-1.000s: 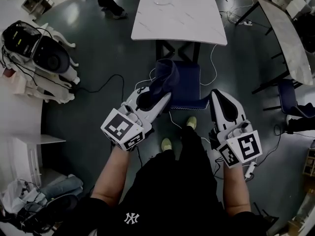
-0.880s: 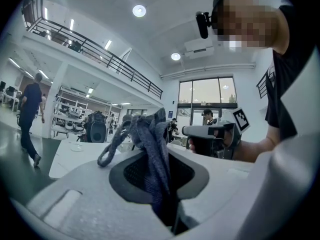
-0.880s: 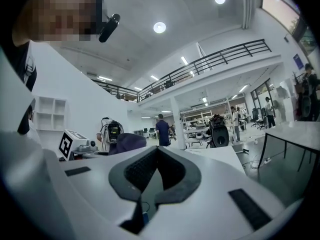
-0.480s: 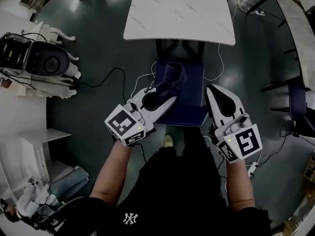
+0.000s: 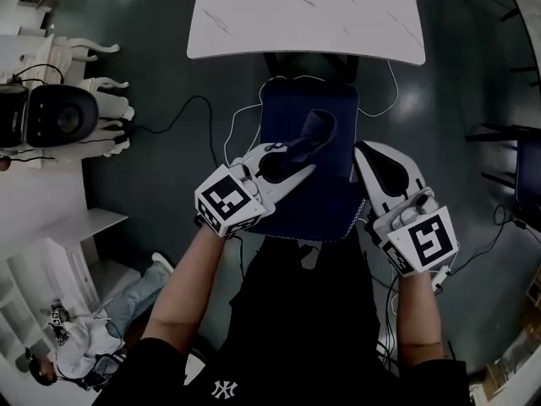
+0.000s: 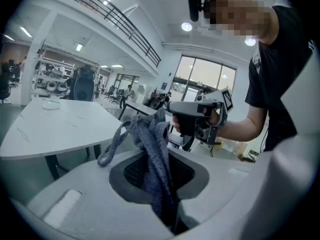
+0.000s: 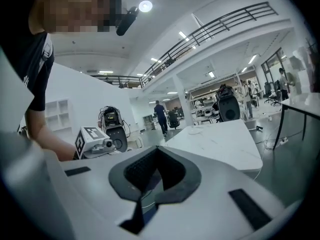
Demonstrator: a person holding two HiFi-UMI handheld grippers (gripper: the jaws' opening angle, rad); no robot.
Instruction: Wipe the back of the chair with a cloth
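The person has stepped in close. A second ago the chair (image 5: 334, 203) stood ahead with floor showing between it and the feet; now both tools hang right over its dark blue upholstery, and the white marble-topped table (image 5: 304, 11) it is tucked under fills the top of the head view.

The left tool (image 5: 294, 161) is clenched on the dark blue cloth (image 5: 313, 132), pinched low between the jaws with a loose fold and a loop standing up above them. It has carried the cloth from the chair's left edge to above the middle of the chair. Whether the cloth touches the fabric cannot be told from above.

The right tool (image 5: 372, 159) has its jaws together on nothing, riding just beside the chair's right edge.

Judging by this, the approach is about done and wiping has not clearly begun — the cloth is placed to be pressed to the backrest, which seems to be the near, stitched edge.
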